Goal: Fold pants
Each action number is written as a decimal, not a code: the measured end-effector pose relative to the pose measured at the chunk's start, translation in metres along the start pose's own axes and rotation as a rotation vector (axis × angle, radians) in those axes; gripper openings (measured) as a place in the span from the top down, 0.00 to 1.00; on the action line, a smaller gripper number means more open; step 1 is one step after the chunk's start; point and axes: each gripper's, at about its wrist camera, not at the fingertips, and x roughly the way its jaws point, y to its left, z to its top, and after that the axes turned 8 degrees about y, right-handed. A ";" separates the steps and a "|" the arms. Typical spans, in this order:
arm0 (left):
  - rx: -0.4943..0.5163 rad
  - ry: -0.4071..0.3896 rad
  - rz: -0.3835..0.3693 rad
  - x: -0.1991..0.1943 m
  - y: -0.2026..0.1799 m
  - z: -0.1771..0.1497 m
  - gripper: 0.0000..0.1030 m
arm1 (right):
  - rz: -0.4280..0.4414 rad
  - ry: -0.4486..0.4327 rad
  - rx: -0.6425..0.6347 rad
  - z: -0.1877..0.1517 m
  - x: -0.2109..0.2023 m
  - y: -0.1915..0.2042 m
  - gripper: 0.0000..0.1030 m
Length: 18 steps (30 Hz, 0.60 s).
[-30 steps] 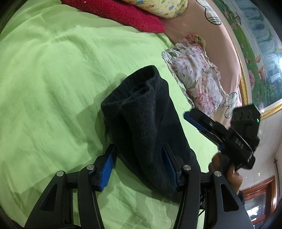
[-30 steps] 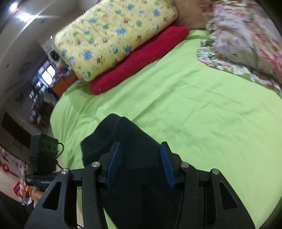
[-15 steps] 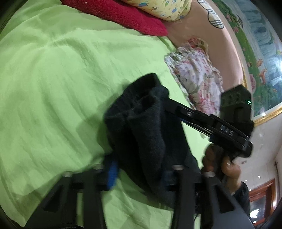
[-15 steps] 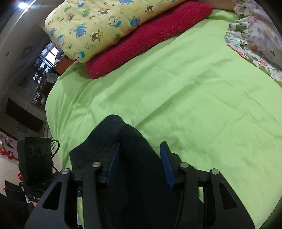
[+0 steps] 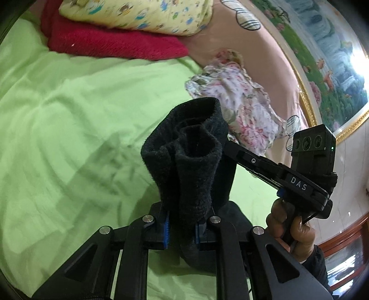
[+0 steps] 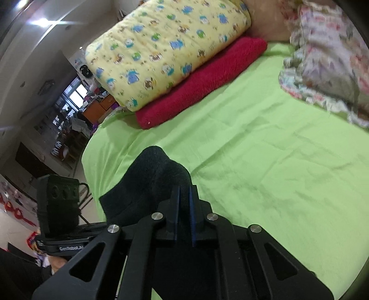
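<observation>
The black pants [image 5: 191,161] are bunched into a thick fold lifted off the green bed sheet [image 5: 69,138]. My left gripper [image 5: 182,227] is closing, and its blue pads press on the lower part of the fold. The right gripper's body [image 5: 288,182], held in a hand [image 5: 288,226], reaches in from the right, its fingertips hidden behind the fabric. In the right wrist view my right gripper [image 6: 184,207] is closing, with a thin edge of the pants [image 6: 150,184] pinched between its pads. The left gripper's camera block [image 6: 57,200] shows at the left.
A red towel [image 5: 110,43] lies at the head of the bed under a yellow printed quilt [image 5: 138,13]. A floral cloth [image 5: 242,110] sits by the pink headboard. The green sheet [image 6: 265,161] spreads wide to the right of the pants. The bed's edge drops off at left.
Both grippers went from open around the pants to pinched on them. The pants have risen off the sheet into an upright bunch, and both hands have lifted.
</observation>
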 end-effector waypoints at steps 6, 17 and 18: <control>0.057 -0.004 -0.034 -0.014 -0.030 -0.003 0.86 | -0.011 -0.049 -0.007 -0.005 -0.027 0.008 0.92; 0.263 0.054 -0.148 -0.014 -0.137 -0.032 0.86 | 0.016 -0.236 0.102 -0.056 -0.118 -0.012 0.93; 0.278 0.060 -0.155 -0.013 -0.145 -0.035 0.86 | 0.015 -0.256 0.116 -0.063 -0.128 -0.016 0.93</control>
